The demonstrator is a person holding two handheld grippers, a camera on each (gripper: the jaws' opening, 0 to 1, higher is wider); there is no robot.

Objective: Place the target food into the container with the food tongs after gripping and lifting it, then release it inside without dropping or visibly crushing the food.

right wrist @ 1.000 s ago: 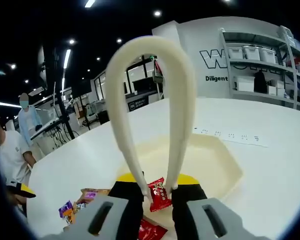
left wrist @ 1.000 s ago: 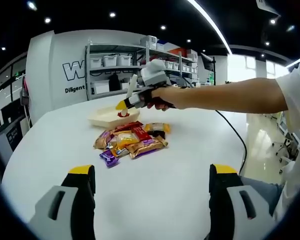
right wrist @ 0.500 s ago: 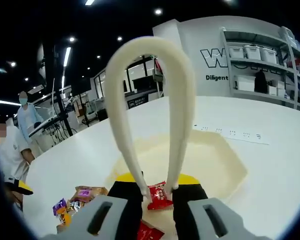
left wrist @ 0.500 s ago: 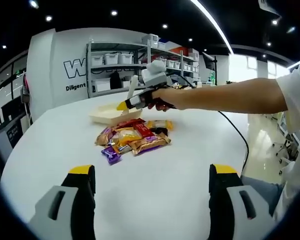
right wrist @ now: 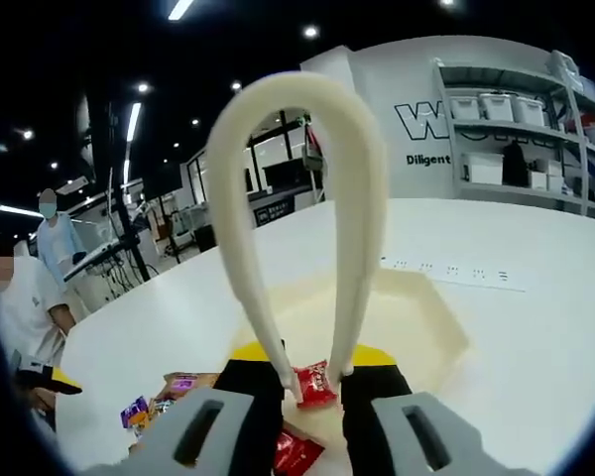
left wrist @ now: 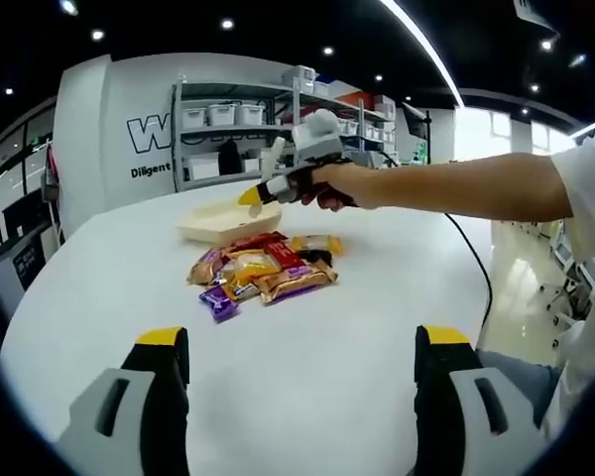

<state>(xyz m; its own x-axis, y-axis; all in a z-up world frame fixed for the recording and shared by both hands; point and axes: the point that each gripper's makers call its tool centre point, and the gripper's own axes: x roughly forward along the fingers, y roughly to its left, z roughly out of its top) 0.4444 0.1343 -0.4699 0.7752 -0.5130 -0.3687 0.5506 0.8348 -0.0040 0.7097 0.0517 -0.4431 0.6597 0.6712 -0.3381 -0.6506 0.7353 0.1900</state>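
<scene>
Item: 1 small red wrapped snack [right wrist: 315, 383], pinched between the tips of the cream tongs [right wrist: 299, 208], which the right gripper [right wrist: 302, 397] squeezes together above the shallow cream tray [right wrist: 431, 332]; it looks light, crinkly and slippery, probably crushable, so a gentle hold across the flat middle of the wrapper suits it best. Tray: nothing visible on its bare floor. Loose stock: a pile of wrapped snacks [left wrist: 261, 273] on the white table [left wrist: 307, 377] beside the tray; left gripper [left wrist: 302, 397] spread wide, holding nothing.

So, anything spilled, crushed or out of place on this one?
Nothing stands out. The tongs hold a red packet, uncrushed as far as visible, over the cream container; the other snacks lie in a loose pile on the white table.
</scene>
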